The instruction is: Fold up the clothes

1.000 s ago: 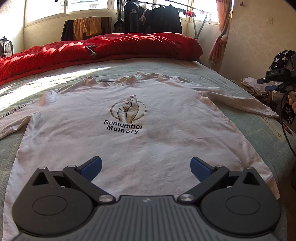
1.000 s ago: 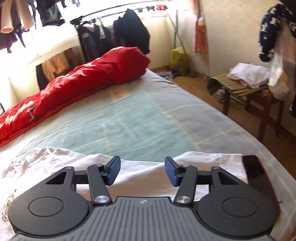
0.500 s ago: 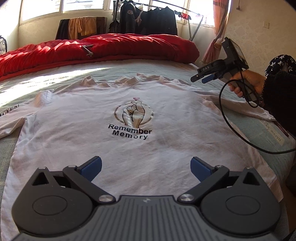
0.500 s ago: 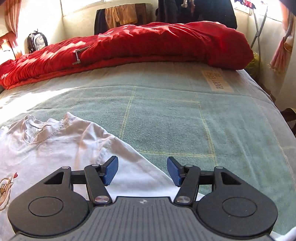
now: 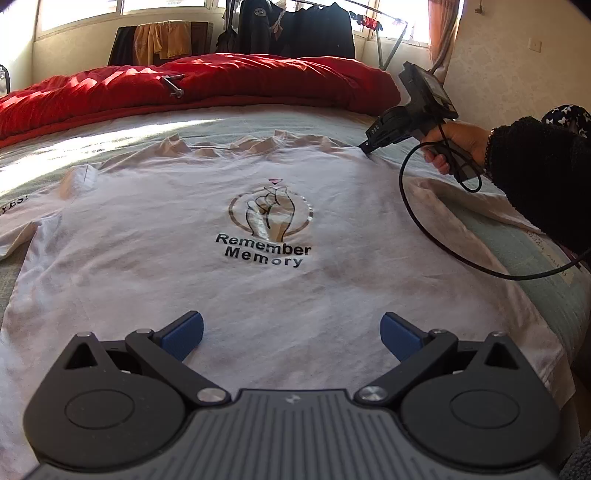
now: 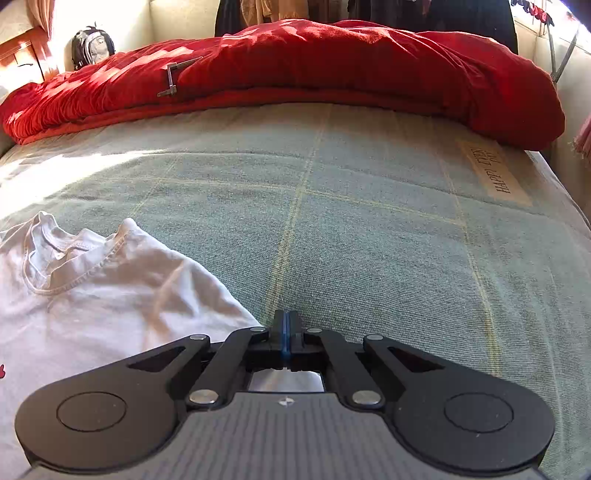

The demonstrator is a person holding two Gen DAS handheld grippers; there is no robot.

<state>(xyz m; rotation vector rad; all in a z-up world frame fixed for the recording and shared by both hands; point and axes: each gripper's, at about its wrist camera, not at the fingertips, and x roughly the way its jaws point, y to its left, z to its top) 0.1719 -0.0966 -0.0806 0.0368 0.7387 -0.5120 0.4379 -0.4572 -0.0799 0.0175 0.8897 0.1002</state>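
A white T-shirt [image 5: 229,288] with a "Remember Memory" print lies flat, front up, on the bed. My left gripper [image 5: 291,334] is open above the shirt's lower part, holding nothing. My right gripper [image 6: 284,325] is shut, its tip at the shirt's right shoulder edge [image 6: 229,310]; in the left wrist view its tip [image 5: 365,146] touches that shoulder. Whether cloth is pinched between the pads I cannot tell. The collar [image 6: 70,254] lies rumpled left of it.
A green-grey blanket [image 6: 369,229] covers the bed. A red duvet [image 6: 295,70] is heaped along the far side. Clothes hang on a rack [image 5: 295,29] by the window. A backpack [image 6: 92,44] stands at the far left. The bed edge falls away at right [image 5: 569,295].
My right gripper swung in from the bed's right side to the shirt's right shoulder and shut its jaws. My left gripper stayed open, moving slightly nearer over the shirt.
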